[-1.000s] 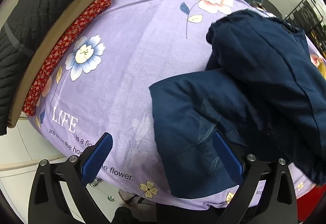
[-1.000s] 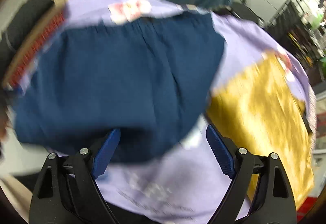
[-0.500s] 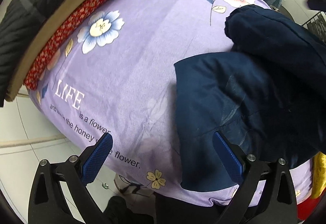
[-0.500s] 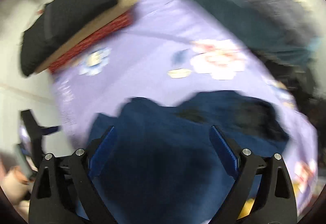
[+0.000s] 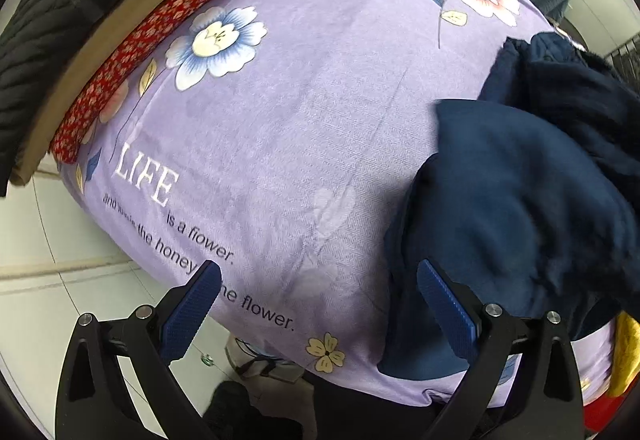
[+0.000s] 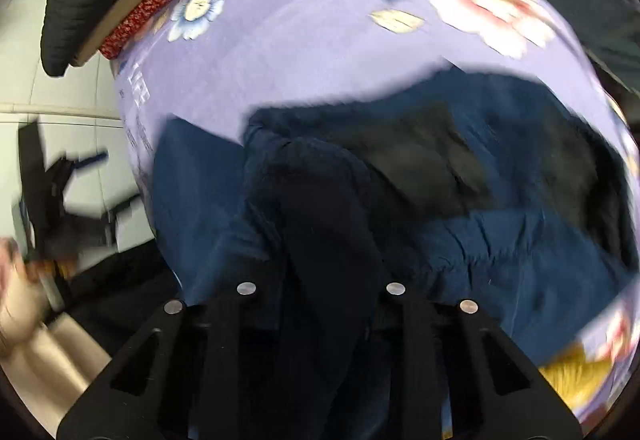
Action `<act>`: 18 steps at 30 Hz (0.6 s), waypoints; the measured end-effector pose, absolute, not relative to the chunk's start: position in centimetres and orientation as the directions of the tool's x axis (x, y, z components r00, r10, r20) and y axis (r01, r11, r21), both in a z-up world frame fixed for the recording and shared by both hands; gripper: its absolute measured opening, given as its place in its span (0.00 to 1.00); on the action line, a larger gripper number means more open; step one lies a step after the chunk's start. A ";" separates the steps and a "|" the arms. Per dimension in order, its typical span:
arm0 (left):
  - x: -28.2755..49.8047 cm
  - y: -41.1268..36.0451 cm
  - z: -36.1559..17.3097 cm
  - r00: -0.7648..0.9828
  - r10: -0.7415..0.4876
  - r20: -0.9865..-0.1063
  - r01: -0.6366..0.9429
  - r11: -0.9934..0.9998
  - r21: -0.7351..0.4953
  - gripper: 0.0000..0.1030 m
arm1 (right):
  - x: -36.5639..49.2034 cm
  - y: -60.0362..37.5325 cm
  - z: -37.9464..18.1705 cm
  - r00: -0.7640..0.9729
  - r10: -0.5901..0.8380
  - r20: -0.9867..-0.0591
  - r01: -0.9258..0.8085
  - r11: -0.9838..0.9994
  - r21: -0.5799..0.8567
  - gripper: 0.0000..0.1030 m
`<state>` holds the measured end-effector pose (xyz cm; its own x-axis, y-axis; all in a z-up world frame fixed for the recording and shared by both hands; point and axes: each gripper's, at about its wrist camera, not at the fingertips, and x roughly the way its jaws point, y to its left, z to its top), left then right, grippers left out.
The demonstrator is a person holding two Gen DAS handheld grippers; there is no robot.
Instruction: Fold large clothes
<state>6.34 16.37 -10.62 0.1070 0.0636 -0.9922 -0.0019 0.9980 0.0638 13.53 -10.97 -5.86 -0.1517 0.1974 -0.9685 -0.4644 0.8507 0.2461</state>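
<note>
On the right half of the bench lies the navy garment (image 5: 520, 208), bunched and half-folded on a lilac flowered sheet (image 5: 304, 88). The right claw (image 6: 320, 264) is clamped on a fold of it, seemingly lifting; the left claw (image 5: 316, 292) gapes wide and empty above the near edge. Next, I'd guess, the left needs a corner. Folded dark and red clothes (image 5: 132, 36) are stacked far left, above a tiled floor (image 5: 44, 260).

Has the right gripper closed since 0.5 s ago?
Yes. The right gripper was open then with blue pads spread; now its arms are drawn together on a fold of the navy garment over the purple sheet.
</note>
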 end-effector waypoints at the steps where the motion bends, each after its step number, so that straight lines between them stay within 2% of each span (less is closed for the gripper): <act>1: 6.6 16.1 -10.6 0.112 0.065 -0.992 0.015 0.998 0.067 0.93 | 12.4 -12.4 -5.5 -0.141 0.178 -0.974 -0.453 0.863 0.224 0.26; 4: 7.1 15.4 -10.3 0.125 0.062 -0.990 0.052 0.996 0.069 0.93 | 7.3 -18.9 -5.3 -0.143 0.147 -0.979 -0.333 0.924 0.187 0.26; 10: 7.9 13.8 -10.4 0.130 0.046 -0.990 0.114 0.992 0.061 0.93 | -3.9 -28.3 -9.6 -0.241 0.123 -0.963 -0.034 0.990 0.136 0.26; 15: 7.6 12.4 -10.5 0.125 0.035 -0.992 0.157 0.986 0.055 0.94 | -9.6 -28.4 -13.7 -0.306 0.050 -0.951 -0.004 0.999 0.054 0.28; 18: 7.0 12.6 -10.1 0.134 0.032 -0.991 0.145 0.988 0.051 0.94 | -9.8 -26.7 -12.6 -0.236 -0.006 -0.972 -0.055 0.998 0.008 0.34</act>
